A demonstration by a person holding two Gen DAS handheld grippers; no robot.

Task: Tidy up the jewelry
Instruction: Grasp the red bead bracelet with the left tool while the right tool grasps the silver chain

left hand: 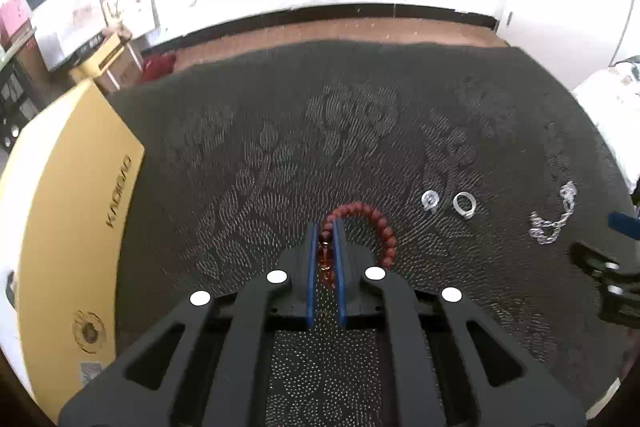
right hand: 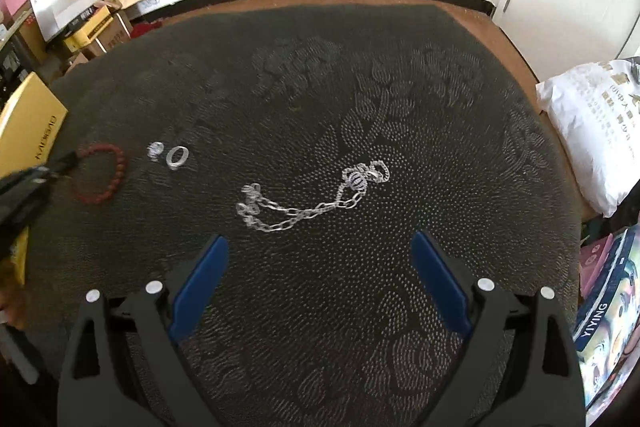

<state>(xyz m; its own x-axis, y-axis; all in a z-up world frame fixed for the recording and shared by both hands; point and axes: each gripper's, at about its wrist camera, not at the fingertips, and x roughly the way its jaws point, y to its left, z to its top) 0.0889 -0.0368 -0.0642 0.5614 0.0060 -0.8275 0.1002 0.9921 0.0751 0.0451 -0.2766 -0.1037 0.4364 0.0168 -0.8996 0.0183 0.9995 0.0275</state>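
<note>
Dark patterned mat (right hand: pixel 320 99) on brown floor (right hand: pixel 500 39). Resting directly on mat: red bead bracelet (right hand: pixel 116 171), two silver rings (right hand: pixel 177 158) just beside it, silver chain (right hand: pixel 304 211), yellow box (left hand: pixel 68 211) at left edge.

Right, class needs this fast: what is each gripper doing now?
Left gripper: closed on the red bead bracelet.
Right gripper: open, holding nothing.

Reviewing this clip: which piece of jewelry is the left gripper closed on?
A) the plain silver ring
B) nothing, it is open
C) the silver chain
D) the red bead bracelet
D: in the left wrist view the left gripper has its blue fingers pinched on the red bead bracelet; the silver chain lies free.
</note>
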